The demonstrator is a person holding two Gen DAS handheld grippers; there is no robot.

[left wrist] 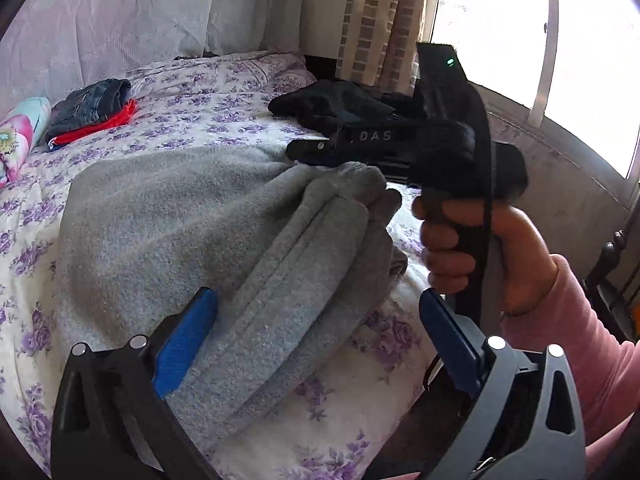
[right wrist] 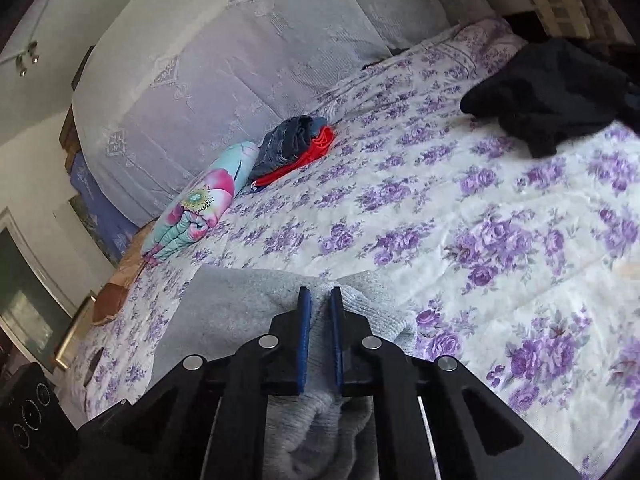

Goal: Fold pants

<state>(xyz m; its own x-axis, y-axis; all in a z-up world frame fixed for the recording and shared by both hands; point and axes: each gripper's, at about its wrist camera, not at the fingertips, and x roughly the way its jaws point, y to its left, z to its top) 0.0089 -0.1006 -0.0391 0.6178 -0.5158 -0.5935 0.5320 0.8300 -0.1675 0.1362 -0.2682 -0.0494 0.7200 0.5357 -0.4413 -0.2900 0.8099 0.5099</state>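
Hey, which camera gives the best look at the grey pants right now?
The left wrist view: the grey pants spread across most of the floral bedspread, folds visible. The right wrist view shows only a bunched bit of them, pinched in the right gripper.

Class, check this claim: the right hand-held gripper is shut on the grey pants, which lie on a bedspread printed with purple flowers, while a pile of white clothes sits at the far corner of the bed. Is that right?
Not quite. The pile at the far corner is black, not white; the right wrist view shows it plainly. The rest holds: the right hand-held gripper is shut on the grey pants, which lie on the purple-flowered bedspread.
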